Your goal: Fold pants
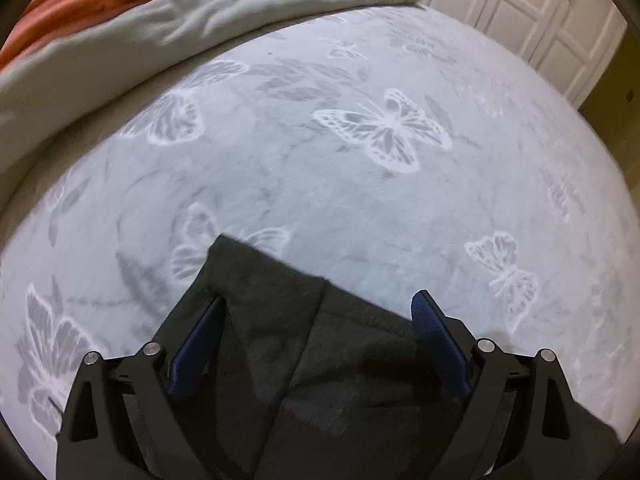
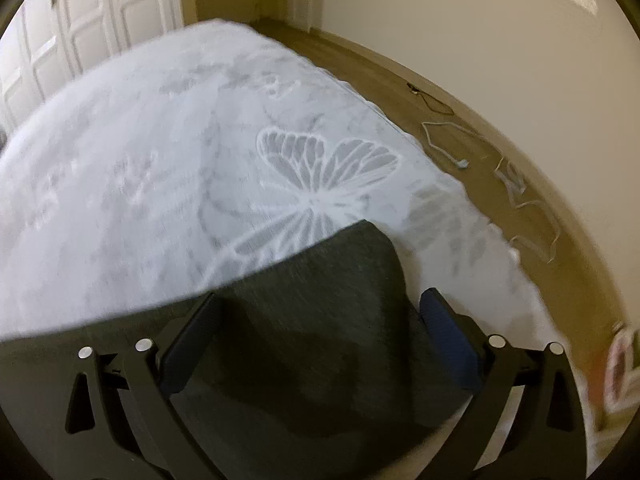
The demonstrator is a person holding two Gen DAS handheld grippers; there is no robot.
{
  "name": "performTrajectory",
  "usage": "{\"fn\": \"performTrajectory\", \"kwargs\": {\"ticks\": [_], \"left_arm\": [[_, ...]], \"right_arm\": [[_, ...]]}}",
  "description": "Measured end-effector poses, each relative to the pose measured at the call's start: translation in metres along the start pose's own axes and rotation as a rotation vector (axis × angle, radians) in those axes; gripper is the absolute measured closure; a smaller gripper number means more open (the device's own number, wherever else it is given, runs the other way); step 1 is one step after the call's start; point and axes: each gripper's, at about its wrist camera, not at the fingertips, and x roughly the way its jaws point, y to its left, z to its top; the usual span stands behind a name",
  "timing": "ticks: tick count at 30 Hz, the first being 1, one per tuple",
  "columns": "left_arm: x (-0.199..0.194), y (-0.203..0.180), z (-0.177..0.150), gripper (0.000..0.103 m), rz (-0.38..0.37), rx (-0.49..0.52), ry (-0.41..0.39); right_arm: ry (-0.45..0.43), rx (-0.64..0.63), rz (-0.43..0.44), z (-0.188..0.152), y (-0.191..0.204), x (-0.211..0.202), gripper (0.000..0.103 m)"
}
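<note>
Two corners matter: pants [image 1: 304, 360] lie flat on the bed [image 1: 360, 200], directly under both. Left hand-held gripper [image 1: 320, 320] and right hand-held gripper [image 2: 320, 316] straddle an edge each, jaws apart, equally near.

Bed [image 1: 360, 200]: bears a bedspread over its whole top.
Pants [image 1: 312, 360]: lie on the bedspread at the near edge, one layer lapped over another, a corner [image 1: 224, 240] pointing away across the bed.
Left gripper [image 1: 316, 320]: above the pants, one of its fingers [image 1: 436, 332] on either side of the cloth, apart from it.
Right gripper [image 2: 320, 316]: above the pants' rounded end [image 2: 360, 248], fingers likewise astride.
Blanket [image 1: 180, 28]: heaped at the far left of the bed.
Closet doors [image 1: 520, 12]: beyond the bed.
Floor [image 2: 480, 152]: right of the bed, carrying loose cords [image 2: 516, 184]; wall [image 2: 480, 40] behind.
</note>
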Motion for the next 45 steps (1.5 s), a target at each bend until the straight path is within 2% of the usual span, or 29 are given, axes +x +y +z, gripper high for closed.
{"fn": "performTrajectory", "kwargs": {"ticks": [2,3,4,6,9,12,16,20,22,24,26,27,28,30,32,33,34,35,37,39,41,43,45], "left_arm": [[0.0,-0.004,0.003,0.053,0.081,0.031,-0.011],[-0.003,0.001,0.004,0.072,0.095,0.025,-0.013],[-0.006,0.008,0.007,0.083,0.046,-0.001,-0.005],[-0.023,0.029,0.01,0.089,-0.082,-0.087,-0.004],[-0.068,0.041,0.007,0.09,-0.179,-0.059,-0.074],[-0.127,0.061,-0.006,0.091,-0.284,-0.038,-0.131],[-0.2,0.097,-0.037,0.091,-0.369,0.0,-0.188],[-0.241,0.137,-0.078,0.091,-0.416,0.027,-0.197],[-0.247,0.154,-0.098,0.091,-0.414,0.046,-0.184],[-0.245,0.167,-0.123,0.09,-0.38,0.081,-0.157],[-0.233,0.18,-0.147,0.09,-0.34,0.098,-0.127],[-0.226,0.184,-0.156,0.087,-0.33,0.104,-0.109],[-0.215,0.187,-0.169,0.079,-0.315,0.107,-0.086],[-0.204,0.19,-0.186,0.07,-0.29,0.101,-0.073],[-0.206,0.195,-0.202,0.067,-0.278,0.05,-0.092],[-0.209,0.2,-0.207,0.052,-0.3,0.027,-0.096],[-0.212,0.202,-0.21,0.037,-0.323,0.0,-0.096],[-0.216,0.205,-0.214,0.035,-0.346,-0.048,-0.1],[-0.218,0.208,-0.216,0.034,-0.372,-0.128,-0.105],[-0.215,0.213,-0.219,0.033,-0.426,-0.239,-0.102],[-0.199,0.211,-0.216,0.034,-0.454,-0.33,-0.053],[-0.184,0.209,-0.214,0.034,-0.485,-0.393,-0.017],[-0.179,0.206,-0.214,0.034,-0.513,-0.427,-0.023]], "right_arm": [[-0.007,0.019,0.077,0.005,0.0,-0.009,0.095],[-0.013,0.019,0.082,0.006,0.004,-0.012,0.095],[-0.048,-0.017,0.061,0.007,0.008,-0.023,0.095],[-0.111,-0.057,0.08,0.007,0.011,-0.048,0.095],[-0.204,-0.04,0.143,0.004,-0.003,-0.1,0.095],[-0.269,-0.055,0.199,-0.008,-0.023,-0.157,0.095],[-0.319,-0.064,0.248,-0.033,-0.048,-0.21,0.095],[-0.329,-0.083,0.274,-0.072,-0.081,-0.247,0.095],[-0.298,-0.082,0.272,-0.097,-0.096,-0.255,0.095],[-0.271,-0.092,0.262,-0.118,-0.107,-0.255,0.095],[-0.205,-0.102,0.247,-0.144,-0.119,-0.245,0.094],[-0.185,-0.097,0.243,-0.152,-0.123,-0.242,0.094],[-0.143,-0.079,0.241,-0.166,-0.13,-0.237,0.092],[-0.108,-0.04,0.197,-0.184,-0.133,-0.229,0.089],[-0.116,0.013,0.218,-0.197,-0.138,-0.238,0.087],[-0.124,0.029,0.229,-0.2,-0.139,-0.243,0.085],[-0.14,0.063,0.242,-0.204,-0.142,-0.254,0.076],[-0.153,0.087,0.25,-0.209,-0.141,-0.263,0.055],[-0.168,0.124,0.251,-0.217,-0.137,-0.283,0.035],[-0.16,0.126,0.3,-0.22,-0.127,-0.294,0.036],[-0.137,0.15,0.322,-0.222,-0.119,-0.299,0.035],[-0.093,0.199,0.338,-0.218,-0.116,-0.29,0.035],[-0.062,0.256,0.33,-0.213,-0.119,-0.277,0.035]]}}
